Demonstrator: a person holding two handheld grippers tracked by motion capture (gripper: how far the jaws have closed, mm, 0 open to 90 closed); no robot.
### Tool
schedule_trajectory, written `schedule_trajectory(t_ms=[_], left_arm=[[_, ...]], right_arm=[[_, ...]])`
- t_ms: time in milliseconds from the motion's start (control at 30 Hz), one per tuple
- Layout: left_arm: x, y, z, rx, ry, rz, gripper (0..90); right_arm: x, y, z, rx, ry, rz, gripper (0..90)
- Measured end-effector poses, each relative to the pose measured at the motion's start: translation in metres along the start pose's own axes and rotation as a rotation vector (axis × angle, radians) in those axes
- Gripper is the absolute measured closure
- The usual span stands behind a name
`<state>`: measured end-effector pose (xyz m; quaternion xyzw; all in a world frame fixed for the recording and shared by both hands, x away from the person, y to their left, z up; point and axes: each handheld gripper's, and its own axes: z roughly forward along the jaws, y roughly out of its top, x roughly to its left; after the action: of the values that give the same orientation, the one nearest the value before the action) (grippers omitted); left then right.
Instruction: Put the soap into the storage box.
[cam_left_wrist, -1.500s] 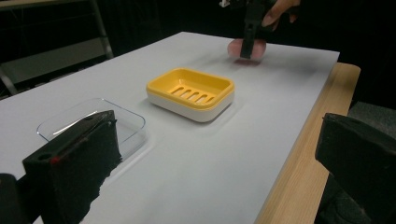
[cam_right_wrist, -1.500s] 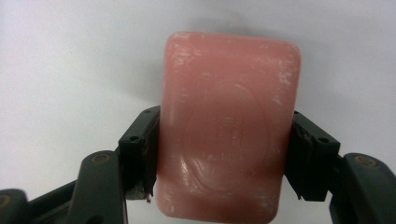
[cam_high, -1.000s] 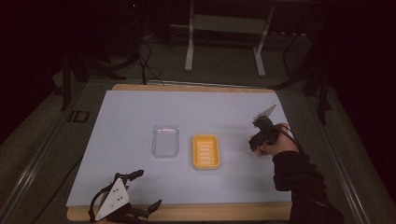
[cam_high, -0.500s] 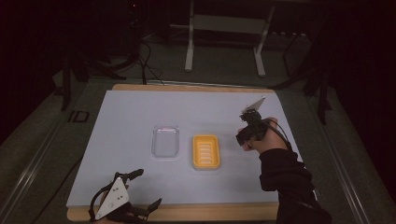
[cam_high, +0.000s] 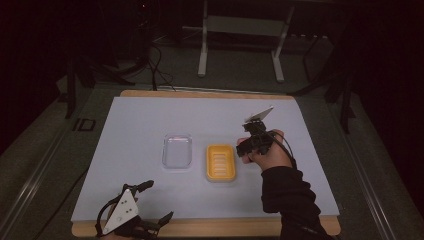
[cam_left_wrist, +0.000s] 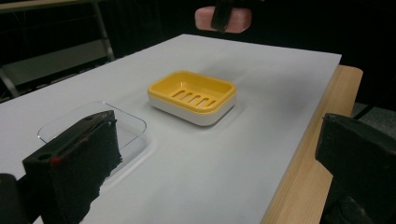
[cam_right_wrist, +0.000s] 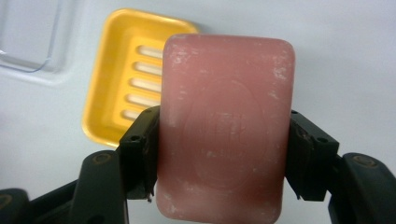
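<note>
Soap (cam_right_wrist: 226, 126), a pink bar with rounded corners and a faint stamp on its face, is being held in the air by the right gripper (cam_right_wrist: 224, 154), whose two black jaws are being pressed against its long sides so that the bar is being clamped firmly between them. In the left gripper view the same bar (cam_left_wrist: 233, 18) is being seen aloft, above the far part of the table and beyond the yellow soap dish (cam_left_wrist: 192, 95). Beneath and just to one side of the bar, the slotted yellow dish (cam_right_wrist: 116, 77) is being shown empty on the pale table cover (cam_high: 140, 130), and in the high view the right gripper (cam_high: 256, 139) is being kept just beside the dish's right edge. A clear plastic lid (cam_high: 177, 150) is being left flat just left of the dish, near it but apart. The left gripper (cam_high: 131, 216) is being rested at the near edge of the table, well apart from the dish, with its jaws being held wide apart and nothing between them.
</note>
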<state>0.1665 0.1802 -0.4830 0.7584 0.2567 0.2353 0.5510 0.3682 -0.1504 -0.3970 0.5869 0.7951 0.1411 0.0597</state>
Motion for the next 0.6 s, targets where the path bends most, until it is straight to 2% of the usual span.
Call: schedule_trajectory(t_ms=[133, 267, 400, 533, 600], left_arm=[[0.0, 0.0, 0.0, -0.001, -0.001, 0.002, 0.3], [0.0, 0.0, -0.001, -0.003, 0.001, 0.0, 0.3], [0.0, 0.0, -0.001, -0.007, 0.001, -0.001, 0.2], [0.0, 0.0, -0.001, -0.011, -0.001, -0.005, 0.3], [0.0, 0.0, -0.001, -0.01, -0.001, -0.005, 0.3]], right_arm=[[0.019, 0.001, 0.006, -0.01, 0.005, -0.023, 37.1], [0.036, 0.003, 0.01, -0.031, 0.013, -0.021, 37.1], [0.047, 0.004, 0.014, -0.066, 0.006, 0.003, 37.1], [0.057, 0.0, 0.021, -0.103, 0.041, 0.03, 37.1], [0.059, -0.002, 0.024, -0.135, 0.031, 0.045, 37.1]])
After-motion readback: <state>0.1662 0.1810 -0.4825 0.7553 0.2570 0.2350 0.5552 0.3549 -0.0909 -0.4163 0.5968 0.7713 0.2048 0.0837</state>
